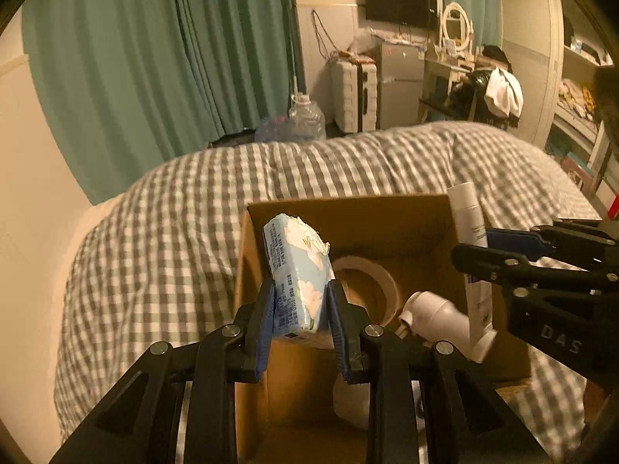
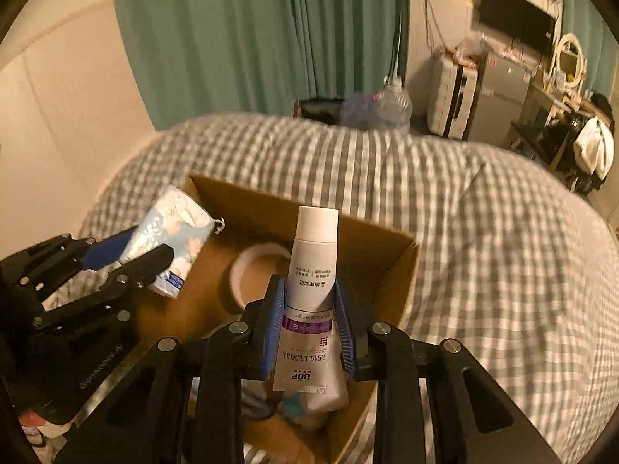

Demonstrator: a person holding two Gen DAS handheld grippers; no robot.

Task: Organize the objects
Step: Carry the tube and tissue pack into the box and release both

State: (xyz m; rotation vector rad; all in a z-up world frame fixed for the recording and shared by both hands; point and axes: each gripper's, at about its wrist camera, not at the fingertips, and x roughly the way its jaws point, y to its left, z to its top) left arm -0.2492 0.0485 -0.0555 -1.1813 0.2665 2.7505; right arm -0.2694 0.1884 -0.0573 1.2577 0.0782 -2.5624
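Both tools, left and right, clamped, angled downward.

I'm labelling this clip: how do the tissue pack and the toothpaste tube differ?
The tissue pack is a soft, blocky, light blue flowered packet; the toothpaste tube is slim, white with a purple band. The pack is torn open at its top; the tube is capped. The left gripper holds the pack, the right gripper the tube. Both hang above the open cardboard box.

Box floor mostly hidden — tape roll partly covered by the tube.
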